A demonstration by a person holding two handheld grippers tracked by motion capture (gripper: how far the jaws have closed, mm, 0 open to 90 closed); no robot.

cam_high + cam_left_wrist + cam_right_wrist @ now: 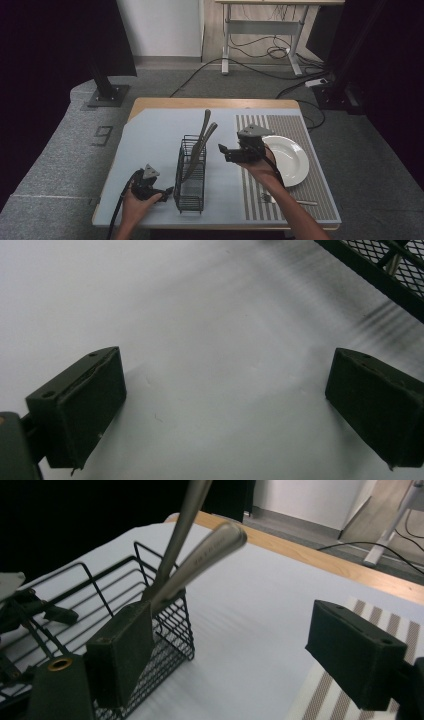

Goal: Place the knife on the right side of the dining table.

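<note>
Both grippers, left (169, 190) and right (220, 148), are black with blocky jaws, grey three-cornered top plates and trailing black cables; forearms are unsleeved.

The basket (380, 270) is getting cut off by the corner in the left gripper view. A small thing (305, 202) is lying on the striped mat (320, 200), too tiny to tell.
</note>
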